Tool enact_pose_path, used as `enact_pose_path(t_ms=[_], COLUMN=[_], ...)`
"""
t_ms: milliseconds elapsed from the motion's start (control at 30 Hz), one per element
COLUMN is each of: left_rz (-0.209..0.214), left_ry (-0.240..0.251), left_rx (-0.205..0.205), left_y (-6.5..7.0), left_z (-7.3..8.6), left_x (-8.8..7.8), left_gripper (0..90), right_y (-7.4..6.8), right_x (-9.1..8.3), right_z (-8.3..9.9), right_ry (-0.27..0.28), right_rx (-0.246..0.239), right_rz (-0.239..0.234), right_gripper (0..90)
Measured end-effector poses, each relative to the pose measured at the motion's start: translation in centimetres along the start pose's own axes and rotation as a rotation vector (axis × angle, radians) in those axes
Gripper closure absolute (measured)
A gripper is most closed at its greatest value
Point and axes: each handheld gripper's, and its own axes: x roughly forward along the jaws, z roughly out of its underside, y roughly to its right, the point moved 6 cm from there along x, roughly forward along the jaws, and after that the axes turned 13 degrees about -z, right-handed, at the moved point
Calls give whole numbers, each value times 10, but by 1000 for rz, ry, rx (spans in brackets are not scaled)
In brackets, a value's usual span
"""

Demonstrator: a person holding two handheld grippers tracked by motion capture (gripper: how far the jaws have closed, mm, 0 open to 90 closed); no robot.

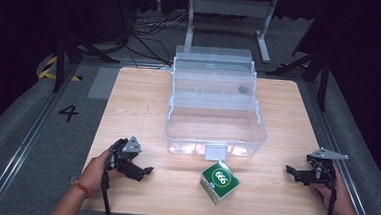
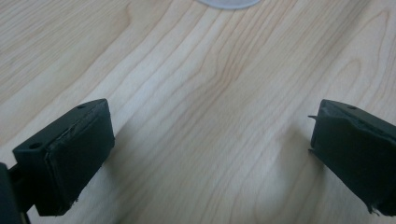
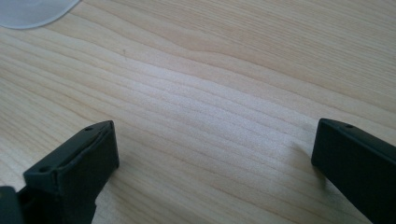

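Observation:
A green and white box (image 1: 219, 181) lies tilted on the wooden table (image 1: 143, 104) near its front edge, just in front of a clear plastic bin (image 1: 215, 124) whose lid stands open at the back. My left gripper (image 1: 147, 171) rests low on the table at the front left, held by a hand, its jaws pointing right toward the box. In the left gripper view the left gripper (image 2: 210, 154) is open with bare wood between the jaws. My right gripper (image 1: 290, 171) sits at the front right, pointing left. The right gripper (image 3: 212, 163) is open over bare wood too.
A small dark object (image 1: 242, 89) sits inside the bin's upper tier. A pale rounded bin corner (image 2: 229, 3) shows at the top of the left gripper view, and a bin corner (image 3: 32, 11) at the top left of the right gripper view. Stands and cables lie beyond the table.

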Motion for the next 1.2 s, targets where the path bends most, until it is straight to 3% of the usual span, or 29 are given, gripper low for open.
enact_pose_path(t_ms=[267, 433, 533, 700, 733, 800, 833, 867, 967, 1067, 1200], left_rz=[1, -41, -44, -65, -43, -49, -21, -9, 24, 73, 92], left_ry=[0, -8, -8, -58, -62, -58, -53, -52, -60, -58, -38], left_rx=[4, -34, -50, -48, -37, -13, -21, -34, -57, -34, -11], left_y=[1, 2, 6, 5, 6, 7, 9, 10, 13, 18, 24], left_z=[-6, -2, 3, 5, 5, 4, 3, 2, 2, 1, -3], left_x=[5, 1, -4, -10, -11, -13, -14, -15, -17, -21, -26], left_gripper=[2, 5, 19, 15, 31, 67, 145, 168, 156, 160, 160], right_y=[-2, -6, -10, -15, -16, -21, -26, -28, -37, -60, -89], right_x=[-1, -2, -5, -9, -9, -11, -13, -14, -15, -13, -11], right_z=[1, 3, 4, 4, 4, 2, -2, -4, -7, -13, -20], right_ry=[-5, -4, -12, -16, -21, -10, 16, 24, 28, 15, 18], right_rx=[-19, -50, -54, -71, -83, -89, -91, -96, -117, -192, -266], right_rz=[-16, -25, -45, -56, -53, -67, -86, -96, -119, -159, -205], right_gripper=[11, 21, 77, 168, 160, 181, 201, 211, 227, 256, 294])
